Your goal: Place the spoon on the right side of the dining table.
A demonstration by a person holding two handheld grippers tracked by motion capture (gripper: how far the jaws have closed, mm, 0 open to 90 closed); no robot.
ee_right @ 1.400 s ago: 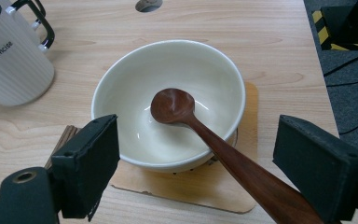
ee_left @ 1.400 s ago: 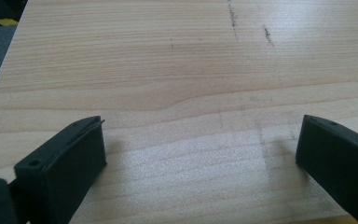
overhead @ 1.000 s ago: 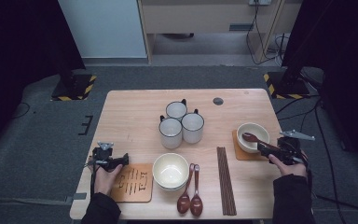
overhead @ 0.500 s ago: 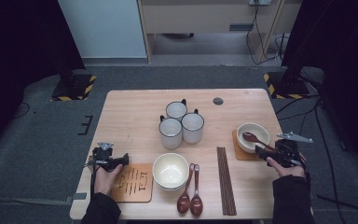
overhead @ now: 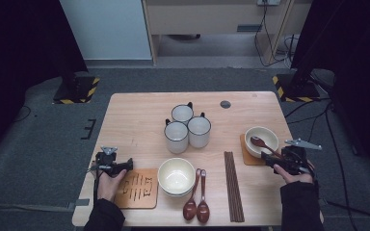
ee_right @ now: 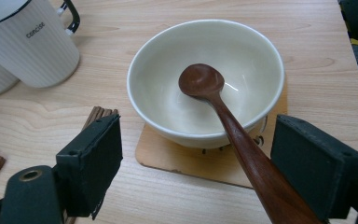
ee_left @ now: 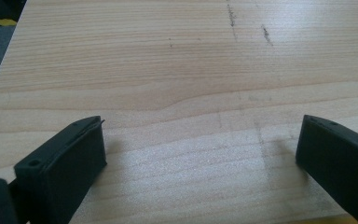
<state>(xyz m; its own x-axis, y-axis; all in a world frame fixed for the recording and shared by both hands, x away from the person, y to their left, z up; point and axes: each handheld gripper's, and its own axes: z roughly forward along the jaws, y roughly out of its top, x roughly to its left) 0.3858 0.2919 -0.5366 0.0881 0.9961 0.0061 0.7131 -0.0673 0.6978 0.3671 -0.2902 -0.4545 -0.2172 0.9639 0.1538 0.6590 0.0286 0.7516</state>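
Observation:
A dark wooden spoon (ee_right: 214, 93) lies with its head inside a white bowl (ee_right: 168, 93), and its handle slants out over the rim toward me. The bowl stands on a small wooden coaster (ee_right: 168, 161). My right gripper (ee_right: 201, 149) is open, one jaw on either side of the handle, neither touching it. In the high view that bowl (overhead: 265, 135) sits at the table's right, with the right gripper (overhead: 268, 159) just in front of it. At the near left my left gripper (overhead: 127, 164) is open over bare wood (ee_left: 168, 70), beside a second coaster (overhead: 137, 188).
Three white mugs (overhead: 188, 127) cluster at the table's middle. Another white bowl (overhead: 176, 175) stands at the near centre, two brown spoons (overhead: 196, 199) to its right, then a bundle of chopsticks (overhead: 233, 185). A mug (ee_right: 28, 42) is left of the right gripper.
The right gripper has drifted slightly toward the table's near edge while the spoon stays in the bowl. The left gripper has not moved.

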